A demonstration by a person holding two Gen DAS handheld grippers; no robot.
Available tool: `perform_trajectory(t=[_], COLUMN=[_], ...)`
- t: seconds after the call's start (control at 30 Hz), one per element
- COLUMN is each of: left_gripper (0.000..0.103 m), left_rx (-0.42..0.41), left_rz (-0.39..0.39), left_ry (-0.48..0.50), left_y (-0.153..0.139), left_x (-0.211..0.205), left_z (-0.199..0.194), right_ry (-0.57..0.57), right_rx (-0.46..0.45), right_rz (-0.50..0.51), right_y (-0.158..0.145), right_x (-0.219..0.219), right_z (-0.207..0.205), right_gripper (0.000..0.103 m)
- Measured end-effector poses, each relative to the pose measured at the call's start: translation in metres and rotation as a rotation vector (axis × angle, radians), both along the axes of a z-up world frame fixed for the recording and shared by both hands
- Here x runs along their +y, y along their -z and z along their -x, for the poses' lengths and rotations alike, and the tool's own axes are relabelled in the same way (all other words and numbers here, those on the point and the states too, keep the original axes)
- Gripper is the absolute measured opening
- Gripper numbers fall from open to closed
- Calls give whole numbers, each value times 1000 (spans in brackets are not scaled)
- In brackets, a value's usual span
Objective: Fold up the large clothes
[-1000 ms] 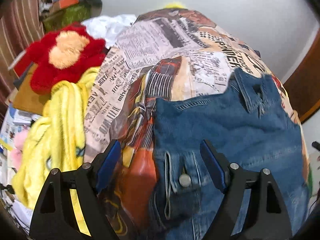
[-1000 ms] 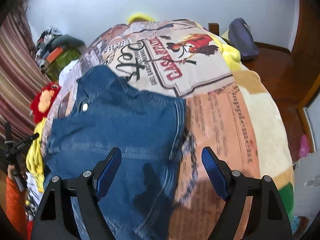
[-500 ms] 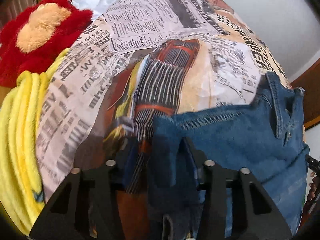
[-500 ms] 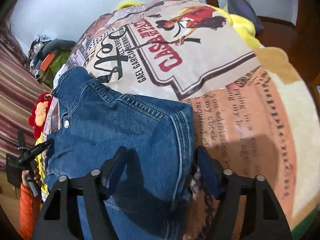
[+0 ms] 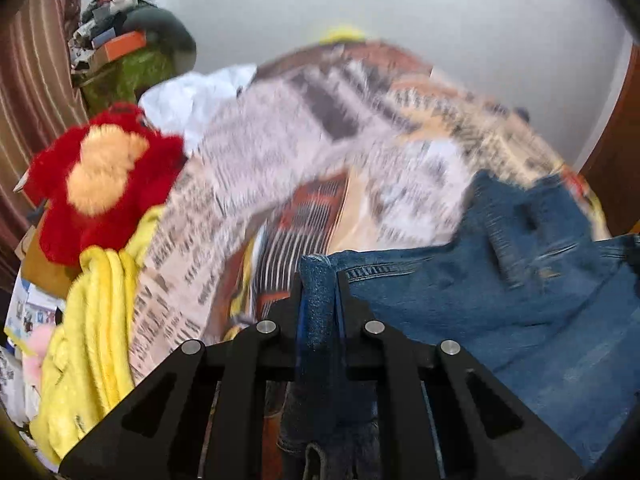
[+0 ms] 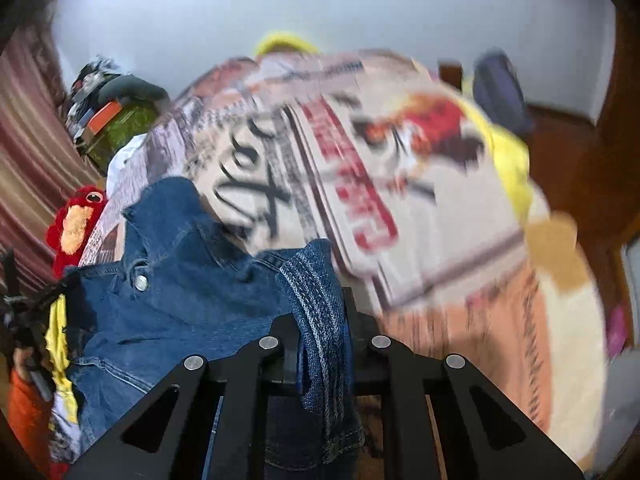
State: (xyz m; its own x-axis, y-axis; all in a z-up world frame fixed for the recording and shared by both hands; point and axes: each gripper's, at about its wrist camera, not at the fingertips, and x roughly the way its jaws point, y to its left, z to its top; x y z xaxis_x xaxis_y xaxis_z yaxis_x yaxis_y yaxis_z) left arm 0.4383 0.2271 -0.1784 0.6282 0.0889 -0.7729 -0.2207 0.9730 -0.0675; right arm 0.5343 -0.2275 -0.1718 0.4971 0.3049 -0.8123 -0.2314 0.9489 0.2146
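In our left wrist view the left gripper [image 5: 319,280], just closed, clamps the blue denim jacket [image 5: 520,300] spreading toward three o'clock on the newspaper-print bedspread [image 5: 280,152]; a red plush toy [image 5: 100,176] sits at ten. In our right wrist view the right gripper [image 6: 320,300], likewise just closed, pinches a stitched hem of the jacket [image 6: 192,292], and its metal button [image 6: 141,282] shows at nine.

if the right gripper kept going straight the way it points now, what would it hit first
The right gripper, its jaws just closed on the denim jacket, points down at the printed blanket beyond the fold; it would likely meet that first, though depth is unclear.
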Motion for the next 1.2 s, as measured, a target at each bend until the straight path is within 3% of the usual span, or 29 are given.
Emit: perform_trajectory(t=[0.17, 0.3, 0.53, 0.8, 0.9, 0.93, 1.03, 1.1, 1.2], left_gripper=[12, 12, 12, 14, 15, 16, 16, 16, 20], left_rx=[-80, -71, 6, 99, 114, 117, 123, 134, 154], left_rz=[-1, -24, 35, 50, 37, 28, 7, -1, -16], left_ry=[-9, -18, -87, -106, -107, -105, -91, -79, -69], left_y=[-33, -33, 11, 57, 66, 67, 68, 66, 62], left_x=[10, 17, 50, 56, 55, 54, 51, 49, 46], left_z=[5, -6, -32, -50, -52, -52, -51, -49, -45], right_ry=[-37, -41, -15, 24, 33, 29, 54, 44, 52], right_rx=[-125, -159, -105, 19, 24, 20, -21, -33, -6], right_rz=[30, 43, 128, 97, 111, 134, 277, 301, 254], right_y=[-40, -48, 0, 60, 67, 68, 67, 66, 58], right_x=[24, 34, 36, 16, 16, 18, 21, 18, 6], right_z=[-12, -26, -51, -69, -68, -68, -65, -63, -55], right_gripper=[11, 11, 11, 12, 18, 25, 72, 73, 73])
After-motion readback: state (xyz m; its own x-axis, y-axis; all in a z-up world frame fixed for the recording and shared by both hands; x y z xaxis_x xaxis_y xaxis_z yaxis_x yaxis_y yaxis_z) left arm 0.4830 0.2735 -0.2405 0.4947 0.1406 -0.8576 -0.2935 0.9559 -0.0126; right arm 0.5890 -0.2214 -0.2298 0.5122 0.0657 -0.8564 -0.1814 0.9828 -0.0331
